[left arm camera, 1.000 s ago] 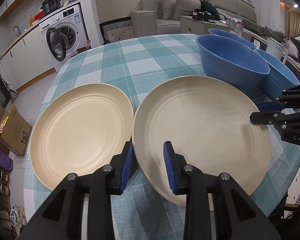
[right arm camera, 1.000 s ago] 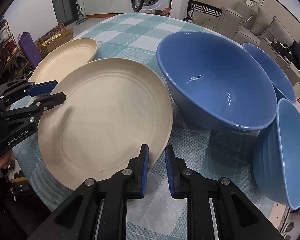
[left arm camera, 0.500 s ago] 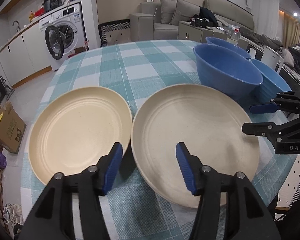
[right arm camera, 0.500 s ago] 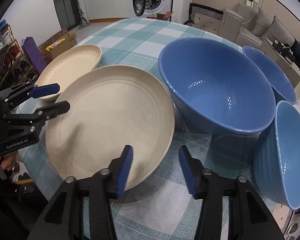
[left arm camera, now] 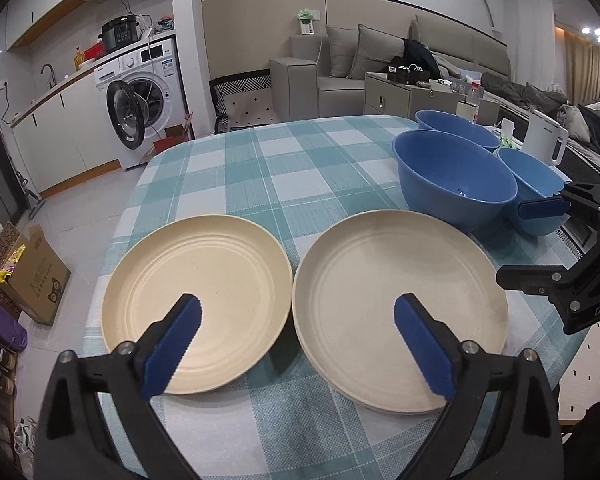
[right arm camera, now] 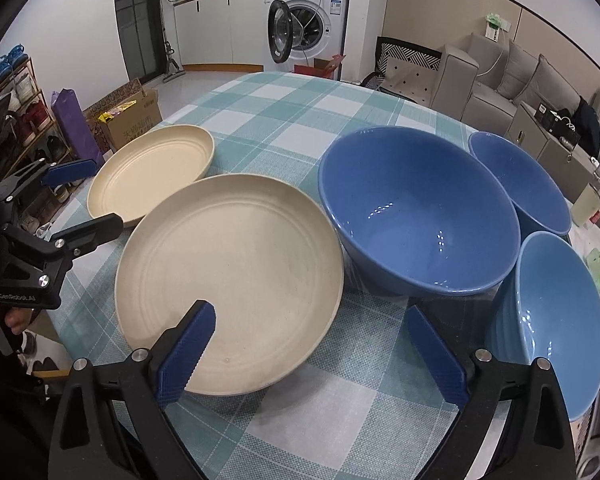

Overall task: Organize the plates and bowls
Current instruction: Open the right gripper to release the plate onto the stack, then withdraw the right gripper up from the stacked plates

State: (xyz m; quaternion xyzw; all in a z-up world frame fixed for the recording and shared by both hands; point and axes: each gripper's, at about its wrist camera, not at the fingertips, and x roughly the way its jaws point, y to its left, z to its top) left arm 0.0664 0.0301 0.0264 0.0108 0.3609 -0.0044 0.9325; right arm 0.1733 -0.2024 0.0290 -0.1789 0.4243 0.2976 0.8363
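A round surface [left arm camera: 300,168] under a teal-and-white checked cloth stands in an open room, with a washing machine [left arm camera: 140,100] whose door hangs open along a run of white cabinets, a grey sofa [left arm camera: 360,52] behind, and a cardboard box [left arm camera: 32,276] on the floor at the left. Two cream plates lie flat side by side near the front edge: the left plate [left arm camera: 198,300] and the right plate [left arm camera: 400,312], their rims just beside each other, and both are empty. Behind the right plate sit three blue bowls, all empty: a large bowl [right arm camera: 416,216] close to that plate's rim, a far bowl [right arm camera: 520,184] beyond it, and a ribbed bowl [right arm camera: 556,320] at the surface's right edge, the three crowded together. The left tool [left arm camera: 298,344] has just been opening and its jaws stand wide above the gap between the two plates, gripping nothing. The right tool [right arm camera: 312,350] has likewise just been opening, spread wide over the near rim of the right plate and the cloth beside it, holding nothing.
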